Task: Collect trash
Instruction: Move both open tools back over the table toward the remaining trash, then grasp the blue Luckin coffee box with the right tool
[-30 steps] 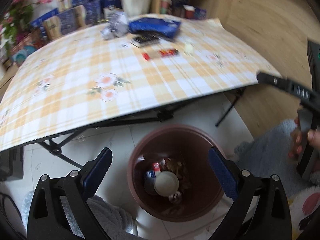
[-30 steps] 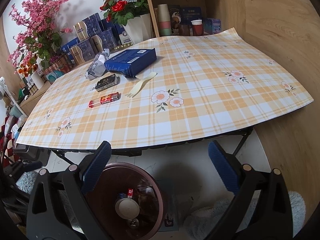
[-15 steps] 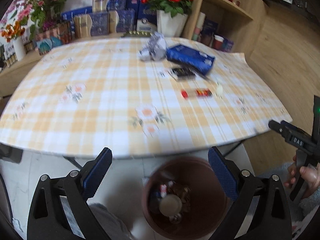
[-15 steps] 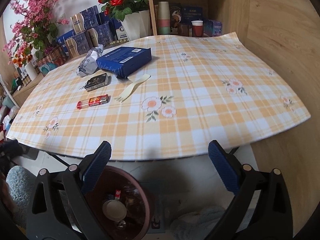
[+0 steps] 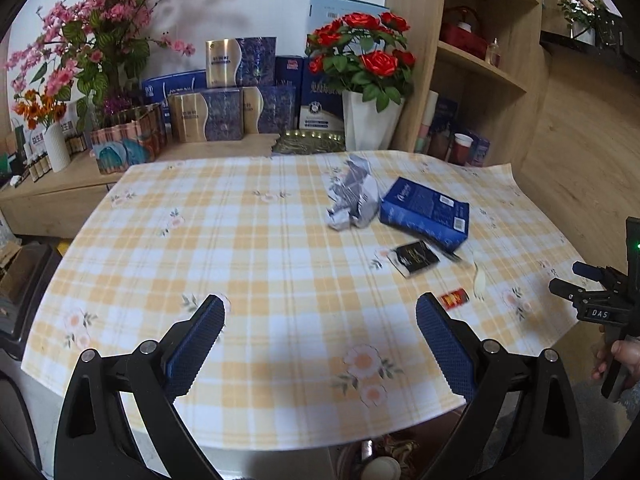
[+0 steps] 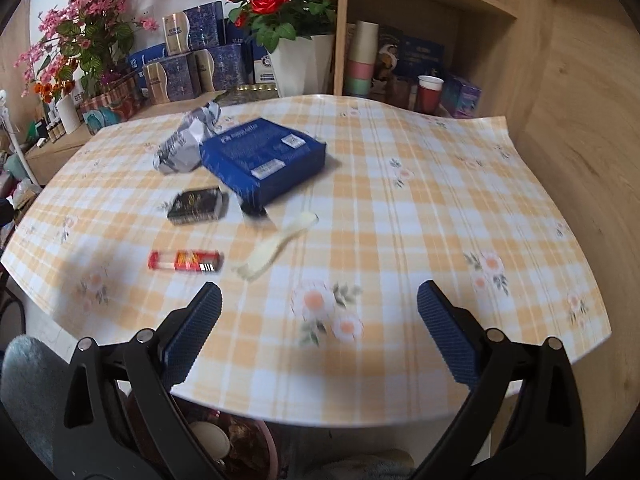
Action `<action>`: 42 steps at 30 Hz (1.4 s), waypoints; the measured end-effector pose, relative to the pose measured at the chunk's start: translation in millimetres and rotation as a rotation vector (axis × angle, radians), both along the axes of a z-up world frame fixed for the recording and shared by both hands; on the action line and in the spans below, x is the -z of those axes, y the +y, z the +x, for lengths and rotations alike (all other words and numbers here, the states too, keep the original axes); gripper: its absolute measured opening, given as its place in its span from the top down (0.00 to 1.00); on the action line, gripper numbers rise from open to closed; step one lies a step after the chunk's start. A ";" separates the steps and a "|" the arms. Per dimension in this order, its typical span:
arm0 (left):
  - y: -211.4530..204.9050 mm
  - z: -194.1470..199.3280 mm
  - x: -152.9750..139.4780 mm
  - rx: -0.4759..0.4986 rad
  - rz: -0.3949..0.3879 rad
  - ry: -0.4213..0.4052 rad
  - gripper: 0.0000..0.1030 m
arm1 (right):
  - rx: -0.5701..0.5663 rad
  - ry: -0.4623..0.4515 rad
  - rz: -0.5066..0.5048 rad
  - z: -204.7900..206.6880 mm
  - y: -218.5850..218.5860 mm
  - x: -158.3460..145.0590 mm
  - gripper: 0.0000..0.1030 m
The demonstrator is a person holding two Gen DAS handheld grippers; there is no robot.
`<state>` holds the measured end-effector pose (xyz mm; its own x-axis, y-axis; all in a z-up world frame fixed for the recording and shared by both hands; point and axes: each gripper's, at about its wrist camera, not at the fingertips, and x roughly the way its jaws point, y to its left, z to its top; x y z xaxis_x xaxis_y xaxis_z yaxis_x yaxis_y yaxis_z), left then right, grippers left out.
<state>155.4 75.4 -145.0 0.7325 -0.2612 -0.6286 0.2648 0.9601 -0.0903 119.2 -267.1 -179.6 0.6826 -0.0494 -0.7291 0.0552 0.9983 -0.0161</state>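
Note:
Trash lies on the checked tablecloth: a crumpled silver wrapper (image 5: 354, 196) (image 6: 186, 142), a blue box (image 5: 426, 212) (image 6: 264, 158), a black packet (image 5: 416, 257) (image 6: 197, 205), a red wrapper (image 5: 454, 299) (image 6: 185, 261) and a cream plastic fork (image 5: 479, 278) (image 6: 276, 246). My left gripper (image 5: 320, 334) is open and empty over the table's near edge. My right gripper (image 6: 319, 330) is open and empty, just short of the fork and red wrapper. It also shows in the left wrist view (image 5: 592, 300) at the right edge. The brown bin (image 6: 240, 448) with trash sits under the table edge.
Flower pots (image 5: 370, 124), gift boxes (image 5: 224, 92) and a wooden shelf (image 6: 420, 40) with cups stand behind the table. A wooden wall (image 6: 580, 120) is on the right.
Both grippers have risen from above the bin and floor to table height and moved toward the table. The trash items appear closer and larger.

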 end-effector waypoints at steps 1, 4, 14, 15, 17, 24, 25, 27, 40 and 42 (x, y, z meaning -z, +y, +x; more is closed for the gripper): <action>2.9 4.9 -1.7 -0.002 -0.001 -0.005 0.08 | -0.004 0.002 0.000 5.6 0.9 -2.3 0.06; 8.7 14.0 -3.6 -0.008 0.008 -0.017 0.08 | -0.027 0.003 -0.010 25.7 5.8 -9.7 0.06; 16.4 40.4 3.2 -0.010 0.039 -0.014 0.08 | -0.074 0.051 -0.038 88.6 18.9 -8.9 0.06; 16.3 42.3 4.0 -0.009 0.042 -0.014 0.08 | -0.074 0.061 -0.040 98.1 19.9 -7.4 0.06; 15.9 46.8 5.9 -0.010 0.046 -0.011 0.08 | -0.074 0.072 -0.041 110.2 22.1 -5.7 0.06; 23.2 61.2 11.1 -0.035 0.030 0.010 0.08 | -0.111 0.082 -0.071 149.4 36.2 -5.9 0.06; 24.3 62.0 11.4 -0.039 0.027 0.011 0.08 | -0.124 0.084 -0.082 155.5 39.8 -5.6 0.06; 27.5 64.4 12.8 -0.050 0.018 0.015 0.08 | -0.156 0.088 -0.106 167.3 50.2 -4.3 0.06; 28.3 72.4 24.7 -0.060 -0.011 0.040 0.08 | -0.267 0.231 -0.282 228.9 111.2 49.9 0.07; 27.1 72.2 25.6 -0.054 -0.013 0.041 0.08 | -0.255 0.254 -0.303 235.1 114.5 58.5 0.07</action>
